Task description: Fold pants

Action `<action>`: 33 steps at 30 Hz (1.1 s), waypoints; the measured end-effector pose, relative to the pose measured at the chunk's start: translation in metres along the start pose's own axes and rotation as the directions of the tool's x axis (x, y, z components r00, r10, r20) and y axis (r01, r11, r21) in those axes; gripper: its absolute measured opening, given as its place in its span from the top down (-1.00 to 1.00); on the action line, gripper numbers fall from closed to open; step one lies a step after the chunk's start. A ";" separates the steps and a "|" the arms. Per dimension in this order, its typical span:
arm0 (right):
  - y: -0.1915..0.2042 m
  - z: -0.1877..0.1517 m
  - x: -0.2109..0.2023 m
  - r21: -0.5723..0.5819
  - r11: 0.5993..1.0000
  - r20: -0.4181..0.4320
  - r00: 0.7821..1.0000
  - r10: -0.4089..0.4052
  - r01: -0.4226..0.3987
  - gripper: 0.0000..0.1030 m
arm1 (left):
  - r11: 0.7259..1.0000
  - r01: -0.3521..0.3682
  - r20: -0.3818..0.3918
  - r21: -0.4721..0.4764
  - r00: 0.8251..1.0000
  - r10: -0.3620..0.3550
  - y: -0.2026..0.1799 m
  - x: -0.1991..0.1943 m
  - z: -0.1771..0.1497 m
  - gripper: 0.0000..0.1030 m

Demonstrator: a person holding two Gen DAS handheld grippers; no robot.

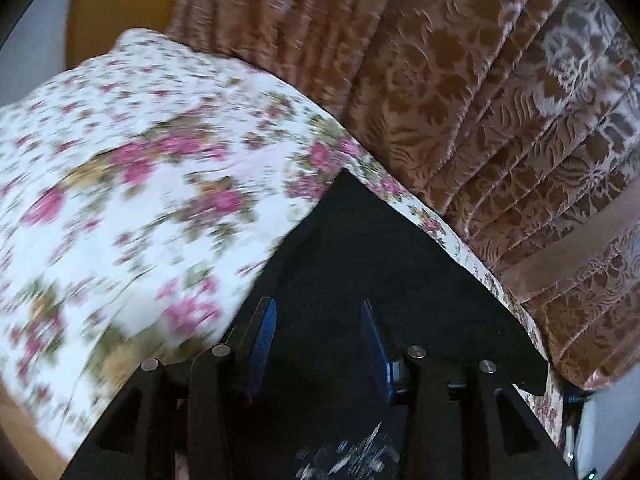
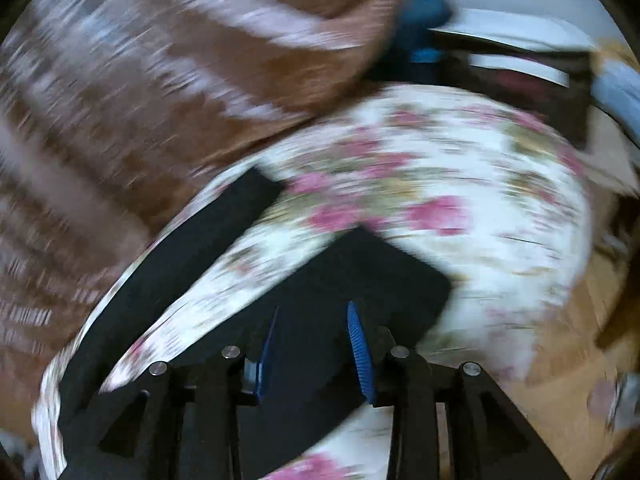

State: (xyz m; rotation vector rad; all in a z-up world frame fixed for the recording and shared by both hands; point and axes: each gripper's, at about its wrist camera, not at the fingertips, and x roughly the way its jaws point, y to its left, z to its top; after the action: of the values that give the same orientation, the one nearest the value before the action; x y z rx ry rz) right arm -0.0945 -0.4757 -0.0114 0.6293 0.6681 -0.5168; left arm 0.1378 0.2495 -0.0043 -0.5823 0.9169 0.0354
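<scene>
Lying flat on a floral bedsheet (image 1: 120,208), the black pants (image 1: 360,248) spread just beyond both grippers' blue fingers (image 1: 262,344). Left gripper (image 1: 318,350) and right gripper (image 2: 314,354) stand released, nothing between them. A brown patterned curtain (image 1: 480,80) hangs beyond.

Pants (image 1: 360,248): lower part hidden behind the left gripper (image 1: 318,344); near end cut off by the frame's bottom edge.
White print (image 1: 352,456): smeared, unreadable.
Floral sheet (image 1: 120,200): flowers streaked by blur.
Right wrist view: heavily blurred throughout.
Blue thing (image 2: 424,20): too blurred to tell.
Curtain (image 2: 140,80): pattern reduced to streaks.
</scene>
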 end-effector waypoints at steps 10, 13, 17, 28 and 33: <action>0.181 -0.084 0.071 -0.348 0.868 -0.333 0.912 0.239 -0.354 0.34 | 0.996 0.019 -0.125 -0.086 0.992 -0.029 -0.028 0.112 0.088 -0.14; 0.203 -0.103 0.088 -0.353 0.848 -0.392 0.886 0.249 -0.395 0.34 | 0.988 0.005 -0.141 -0.151 0.990 -0.026 -0.023 0.146 0.115 -0.14; 0.208 -0.112 0.113 -0.341 0.854 -0.443 0.868 0.224 -0.394 0.34 | 0.991 -0.022 -0.138 -0.134 0.990 0.004 -0.033 0.178 0.136 -0.13; 0.204 -0.117 0.135 -0.305 0.875 -0.476 0.856 0.201 -0.375 0.34 | 0.977 -0.187 -0.179 0.099 0.963 0.202 -0.072 0.248 0.142 0.82; 0.202 -0.116 0.138 -0.284 0.879 -0.482 0.849 0.215 -0.383 0.34 | 0.967 -0.132 -0.027 0.218 0.990 0.141 -0.096 0.203 0.125 0.85</action>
State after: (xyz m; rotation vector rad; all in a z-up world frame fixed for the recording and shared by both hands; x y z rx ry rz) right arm 0.0771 -0.2885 -0.1067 0.4783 1.0430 0.0673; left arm 0.3815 0.1859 -0.0549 -0.3182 0.9868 0.0464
